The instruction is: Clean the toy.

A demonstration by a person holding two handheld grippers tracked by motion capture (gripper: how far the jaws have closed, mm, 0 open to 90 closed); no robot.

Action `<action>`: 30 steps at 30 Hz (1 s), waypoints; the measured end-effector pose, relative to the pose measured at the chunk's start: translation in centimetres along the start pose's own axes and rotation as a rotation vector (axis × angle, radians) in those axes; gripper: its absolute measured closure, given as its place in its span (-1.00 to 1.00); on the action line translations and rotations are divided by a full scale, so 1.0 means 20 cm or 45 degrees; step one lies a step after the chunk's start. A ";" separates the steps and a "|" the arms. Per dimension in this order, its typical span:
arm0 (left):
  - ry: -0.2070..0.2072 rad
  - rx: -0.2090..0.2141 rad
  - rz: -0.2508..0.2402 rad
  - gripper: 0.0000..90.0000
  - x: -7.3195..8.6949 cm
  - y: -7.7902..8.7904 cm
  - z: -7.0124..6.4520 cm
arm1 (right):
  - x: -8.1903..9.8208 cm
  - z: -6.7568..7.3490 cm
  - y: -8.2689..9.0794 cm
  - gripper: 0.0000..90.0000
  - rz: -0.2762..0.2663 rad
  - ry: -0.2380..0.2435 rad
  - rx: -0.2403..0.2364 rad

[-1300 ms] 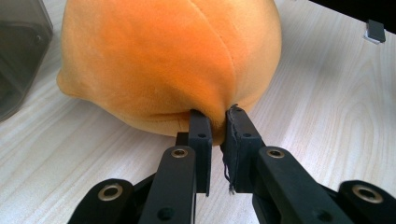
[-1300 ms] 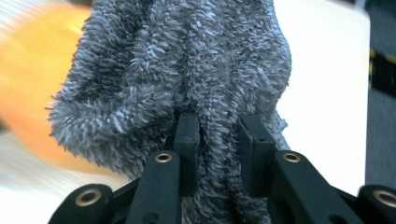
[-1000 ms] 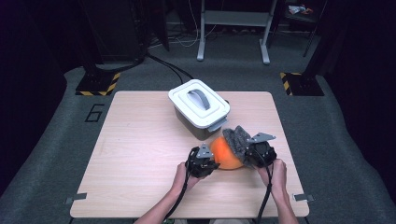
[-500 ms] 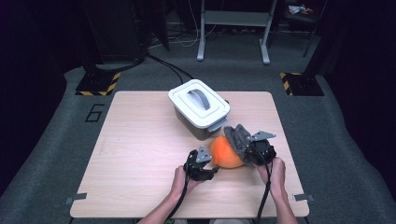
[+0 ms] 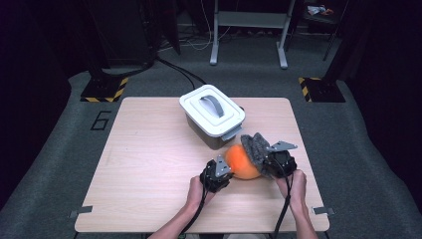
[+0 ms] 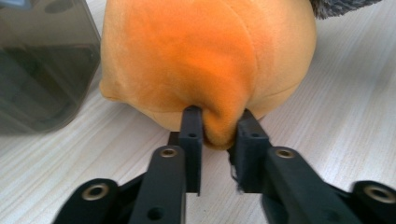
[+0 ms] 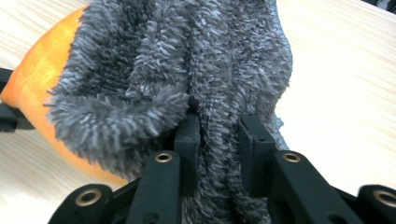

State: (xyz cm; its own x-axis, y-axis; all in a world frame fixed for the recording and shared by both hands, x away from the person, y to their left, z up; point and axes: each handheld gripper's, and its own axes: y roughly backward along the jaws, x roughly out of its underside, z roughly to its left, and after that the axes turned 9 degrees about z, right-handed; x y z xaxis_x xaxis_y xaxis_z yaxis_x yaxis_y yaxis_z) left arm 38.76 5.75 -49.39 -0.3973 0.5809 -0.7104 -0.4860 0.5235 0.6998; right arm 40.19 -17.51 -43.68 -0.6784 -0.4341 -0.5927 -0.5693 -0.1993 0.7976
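An orange plush toy (image 5: 240,163) with a grey fuzzy part (image 5: 254,147) lies on the wooden table (image 5: 149,164), just in front of the lidded box. My left gripper (image 5: 222,167) is at the toy's left side. In the left gripper view its jaws (image 6: 219,123) have just been closing and now pinch a fold of the orange plush (image 6: 205,60). My right gripper (image 5: 266,160) is at the toy's right side. In the right gripper view it (image 7: 218,126) is shut on the grey fuzzy fabric (image 7: 187,70), with the orange body (image 7: 35,98) showing behind on the left.
A dark translucent box with a white lid and grey handle (image 5: 213,115) stands at the table's far middle, close behind the toy; its wall (image 6: 37,70) is left of the plush in the left gripper view. Bare wood stretches over the table's left half.
The left gripper shifted slightly at the toy's left side, drawing back a little and returning. The toy, the box and the right gripper have kept their places.
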 end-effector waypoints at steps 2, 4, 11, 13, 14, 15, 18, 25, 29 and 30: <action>0.001 0.002 -0.004 0.77 0.00 0.00 0.00 | 0.00 0.00 0.02 0.59 -0.015 -0.002 0.001; 0.006 0.015 -0.010 0.79 -0.01 0.01 0.00 | 0.01 0.00 0.03 0.59 -0.023 -0.009 -0.001; 0.025 0.076 -0.039 0.81 -0.03 0.04 0.01 | -0.01 0.02 0.10 0.59 -0.068 0.018 -0.041; 0.013 0.089 -0.035 0.81 -0.03 0.05 0.01 | -0.03 0.03 0.12 0.59 -0.077 0.038 -0.044; 0.005 0.089 -0.039 0.80 -0.03 0.05 0.00 | -0.03 0.04 0.13 0.59 -0.083 0.052 -0.050; 0.002 0.110 -0.043 0.80 -0.03 0.06 0.00 | -0.03 0.04 0.14 0.59 -0.087 0.060 -0.052; 0.007 0.132 -0.051 0.80 -0.04 0.06 -0.01 | -0.05 0.08 0.16 0.59 -0.103 0.082 -0.053; 0.014 0.167 -0.046 0.80 -0.06 0.05 -0.02 | -0.10 0.17 0.13 0.59 -0.072 0.166 -0.063; 0.034 0.167 -0.034 0.80 -0.06 0.04 0.00 | -0.09 0.16 0.09 0.60 -0.066 0.148 -0.051; 0.036 0.161 -0.034 0.80 -0.06 0.04 0.00 | -0.09 0.16 0.08 0.60 -0.058 0.136 -0.041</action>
State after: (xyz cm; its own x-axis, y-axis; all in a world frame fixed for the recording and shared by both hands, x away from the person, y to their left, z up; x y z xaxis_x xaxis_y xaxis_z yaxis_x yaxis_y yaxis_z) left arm 38.91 5.52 -48.11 -0.4080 0.5486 -0.7298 -0.3955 0.6142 0.6829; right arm 39.07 -14.28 -41.61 -0.5980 -0.5146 -0.6145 -0.5819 -0.2485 0.7743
